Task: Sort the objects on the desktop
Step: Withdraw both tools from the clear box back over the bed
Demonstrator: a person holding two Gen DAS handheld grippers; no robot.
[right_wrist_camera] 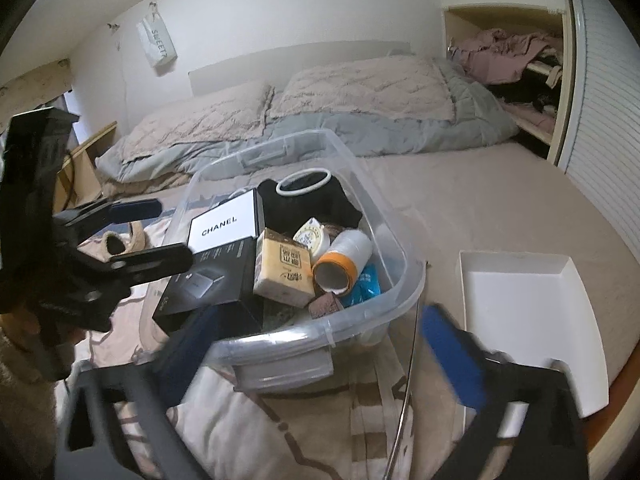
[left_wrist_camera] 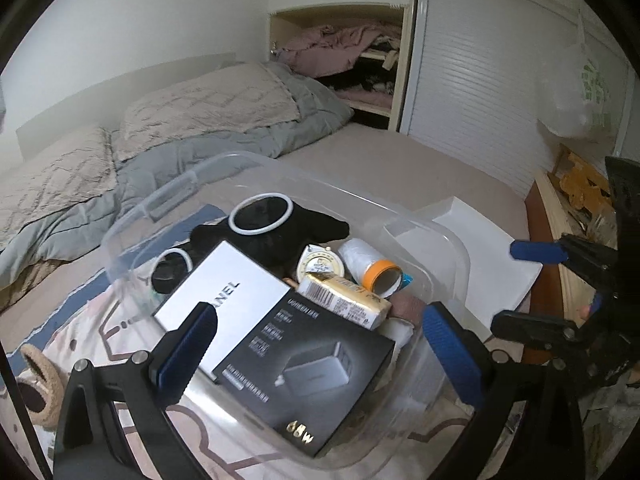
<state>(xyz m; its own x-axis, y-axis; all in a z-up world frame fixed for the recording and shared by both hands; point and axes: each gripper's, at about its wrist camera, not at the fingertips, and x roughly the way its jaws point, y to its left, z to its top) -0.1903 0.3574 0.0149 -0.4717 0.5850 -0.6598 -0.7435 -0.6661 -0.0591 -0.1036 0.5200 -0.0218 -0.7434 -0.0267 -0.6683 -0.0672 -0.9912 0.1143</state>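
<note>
Boxes [left_wrist_camera: 304, 364], tape roll [left_wrist_camera: 374, 266] and tissue pack [right_wrist_camera: 282, 272] fill clear bin [right_wrist_camera: 404, 264]; both tongs [left_wrist_camera: 320, 344] [right_wrist_camera: 320, 352] gape empty.

The left gripper [left_wrist_camera: 318, 344] is wide open, and nothing sits between its two blue-padded fingers [left_wrist_camera: 188, 350]. In its own camera the right gripper [left_wrist_camera: 516, 284] shows to the right of the fingers, a little ahead of them, also spread open with nothing held. The right gripper [right_wrist_camera: 320, 356] in its own view looks blurred, its fingers [right_wrist_camera: 452, 358] far apart. From there the left gripper [right_wrist_camera: 160, 236] appears to the left of the fingers and further forward, the jaws parted, the black body tilted. Part of a hand [right_wrist_camera: 24, 322] holds its handle, at the left edge.
</note>
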